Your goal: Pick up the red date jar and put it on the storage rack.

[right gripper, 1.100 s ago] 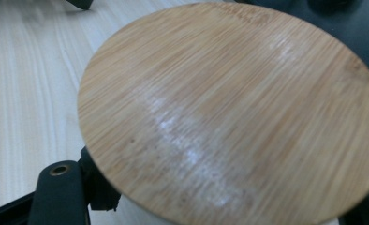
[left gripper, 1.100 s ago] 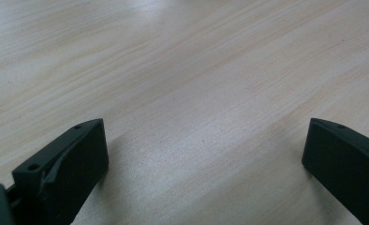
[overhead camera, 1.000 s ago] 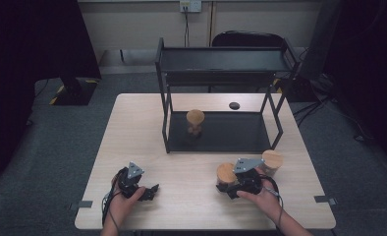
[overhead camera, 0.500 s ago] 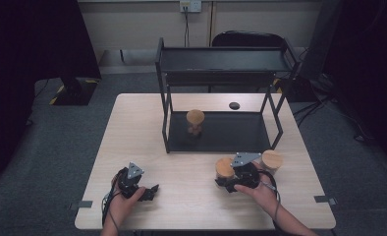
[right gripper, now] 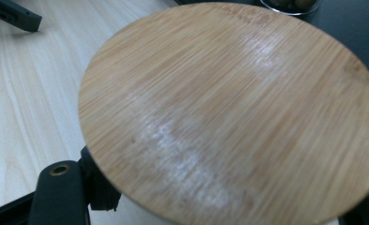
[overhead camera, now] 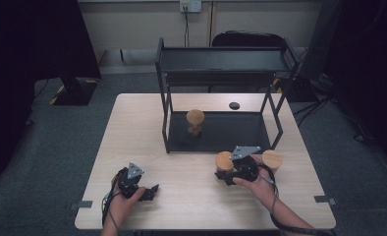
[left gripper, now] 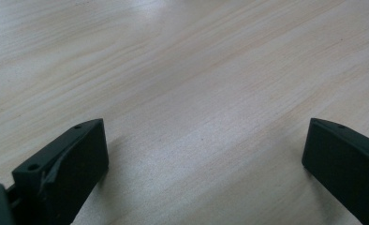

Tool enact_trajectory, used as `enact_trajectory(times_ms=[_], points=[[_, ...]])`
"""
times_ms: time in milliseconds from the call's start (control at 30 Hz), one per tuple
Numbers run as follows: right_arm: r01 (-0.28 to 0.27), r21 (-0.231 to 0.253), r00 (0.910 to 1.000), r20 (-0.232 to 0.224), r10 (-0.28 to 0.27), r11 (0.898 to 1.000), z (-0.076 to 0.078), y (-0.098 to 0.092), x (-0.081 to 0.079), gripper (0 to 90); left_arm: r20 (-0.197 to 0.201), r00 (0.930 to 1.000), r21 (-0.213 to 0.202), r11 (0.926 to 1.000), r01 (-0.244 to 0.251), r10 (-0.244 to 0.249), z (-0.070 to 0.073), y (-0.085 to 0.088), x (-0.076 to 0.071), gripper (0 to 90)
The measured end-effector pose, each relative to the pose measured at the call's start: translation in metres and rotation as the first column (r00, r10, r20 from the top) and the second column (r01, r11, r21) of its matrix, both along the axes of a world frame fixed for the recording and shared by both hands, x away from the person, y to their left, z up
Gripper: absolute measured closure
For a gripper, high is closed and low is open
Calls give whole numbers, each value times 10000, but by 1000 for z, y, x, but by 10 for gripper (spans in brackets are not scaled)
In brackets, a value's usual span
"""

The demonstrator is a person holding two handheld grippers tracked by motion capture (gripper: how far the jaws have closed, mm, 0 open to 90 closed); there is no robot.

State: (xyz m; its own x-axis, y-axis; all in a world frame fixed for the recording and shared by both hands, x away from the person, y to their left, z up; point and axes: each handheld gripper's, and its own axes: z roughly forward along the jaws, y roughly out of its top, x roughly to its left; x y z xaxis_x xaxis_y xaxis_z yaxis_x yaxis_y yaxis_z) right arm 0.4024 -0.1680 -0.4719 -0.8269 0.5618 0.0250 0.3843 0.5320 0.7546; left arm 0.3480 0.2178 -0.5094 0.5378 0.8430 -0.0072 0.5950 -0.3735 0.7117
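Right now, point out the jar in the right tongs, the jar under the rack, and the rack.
Held jar (right gripper: 229, 112), right gripper view, bamboo lid.
Rack jar (overhead camera: 195, 118), high view, lid.
Rack (overhead camera: 221, 60), high view, top shelf.

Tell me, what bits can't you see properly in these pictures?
- Jar body under the wooden lid, right gripper view: the lid covers it, so its contents are hidden.
- Right gripper, high view: its grey plate and the hand hide the jaws.
- Small dark round thing on the table, high view: too small to tell what it is.
- Jar on the rack, high view: too small and shadowed to make out its contents.
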Motion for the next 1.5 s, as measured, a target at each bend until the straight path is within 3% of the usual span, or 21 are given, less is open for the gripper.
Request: enact_trajectory(times_ms=[1500], points=[[713, -371, 9974, 162, -708, 9968, 14, 8, 42, 253, -2, 10000, 3, 10000, 3, -3, 0, 0, 0, 1]])
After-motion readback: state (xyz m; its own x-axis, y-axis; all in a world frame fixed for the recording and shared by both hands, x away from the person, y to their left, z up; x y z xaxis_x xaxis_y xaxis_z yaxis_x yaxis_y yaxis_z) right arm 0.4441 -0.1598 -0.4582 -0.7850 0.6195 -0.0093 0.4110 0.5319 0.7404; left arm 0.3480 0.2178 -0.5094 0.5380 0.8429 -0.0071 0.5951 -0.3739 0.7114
